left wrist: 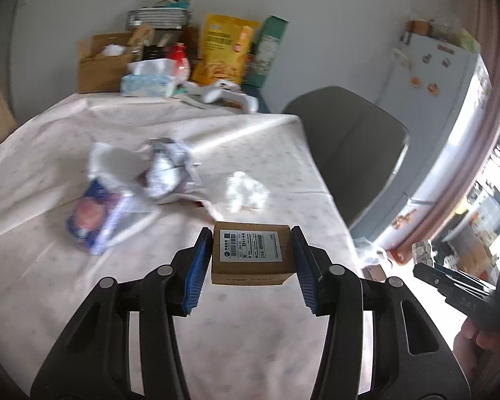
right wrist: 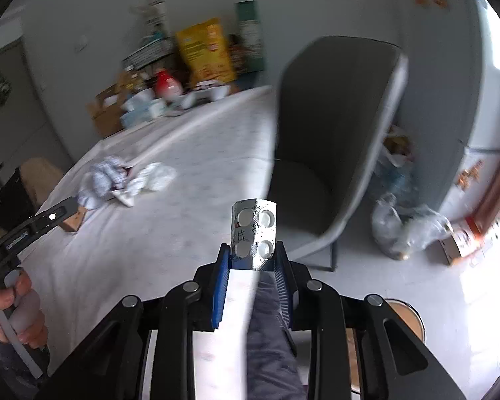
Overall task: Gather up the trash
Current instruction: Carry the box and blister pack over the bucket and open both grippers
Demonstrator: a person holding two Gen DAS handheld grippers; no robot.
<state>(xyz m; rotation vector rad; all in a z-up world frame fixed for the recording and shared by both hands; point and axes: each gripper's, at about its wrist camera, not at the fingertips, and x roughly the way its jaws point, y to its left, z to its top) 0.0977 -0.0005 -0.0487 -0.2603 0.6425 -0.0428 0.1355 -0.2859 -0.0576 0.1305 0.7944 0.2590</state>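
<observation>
We held a small cardboard box (left wrist: 251,255) in the left gripper (left wrist: 251,266), its blue pads pressed against the box's two sides, so the jaws were closed on it. The box hung above the bench (left wrist: 50,266), near its front right corner, with the white printed label facing up. The bench was covered with a pale cloth.

The right gripper (right wrist: 252,280) gripped a silver pill blister strip (right wrist: 254,235). Its jaws were closed on the lower end of the strip, and the upper end stuck out past the pads, showing four round pockets. This gripper was off the right edge of the bench, over the floor (right wrist: 416,283) in front of a grey chair (right wrist: 333,133).

More trash lay near the middle of the bench: a crumpled white tissue (left wrist: 246,191), a crushed silvery wrapper (left wrist: 166,173) and, just beside it toward the left edge, a blue and white plastic bag (left wrist: 96,220) with something reddish inside. The tissue lay apart from the wrapper, on the side nearer the right edge.

Along the far edge of the bench, against the wall, stood a brown carton (left wrist: 100,63), a tissue pack (left wrist: 146,81), a yellow bag (left wrist: 223,50) and a green box (left wrist: 268,51).

On the floor beyond the chair lay clear plastic bags (right wrist: 403,230), next to a white fridge (left wrist: 433,73).
</observation>
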